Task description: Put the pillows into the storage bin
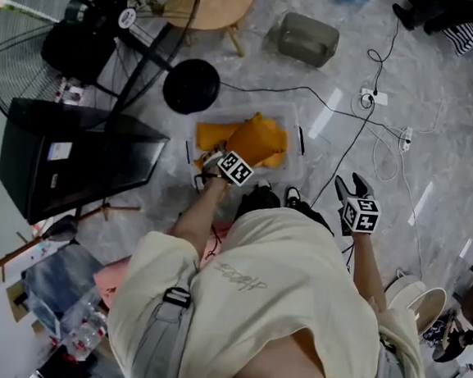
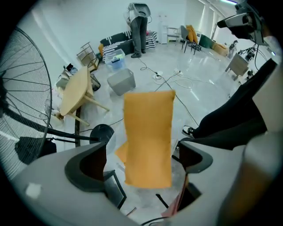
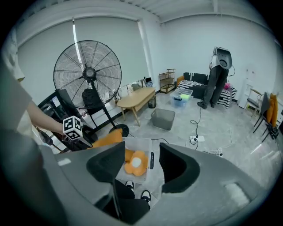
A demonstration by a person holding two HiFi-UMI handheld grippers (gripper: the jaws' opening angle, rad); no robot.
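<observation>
This is a big open workroom, more a test lab or studio than a home. The pale polished floor [image 1: 442,95] is strewn with loose cables [image 1: 311,90] and a power strip [image 1: 366,97]. The walls are bare white, with roller blinds [image 3: 106,44] drawn at far left. A tall industrial pedestal fan [image 3: 87,73] stands left of a wooden table [image 3: 135,99] and a grey bin [image 3: 162,118]. At far right are a striped sofa [image 3: 194,84], chairs [image 3: 267,114] and a standing person [image 3: 217,77] (furniture pushed to the edges, not arranged).

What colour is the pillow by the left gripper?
Orange. The pillow shows best in the left gripper view.
</observation>
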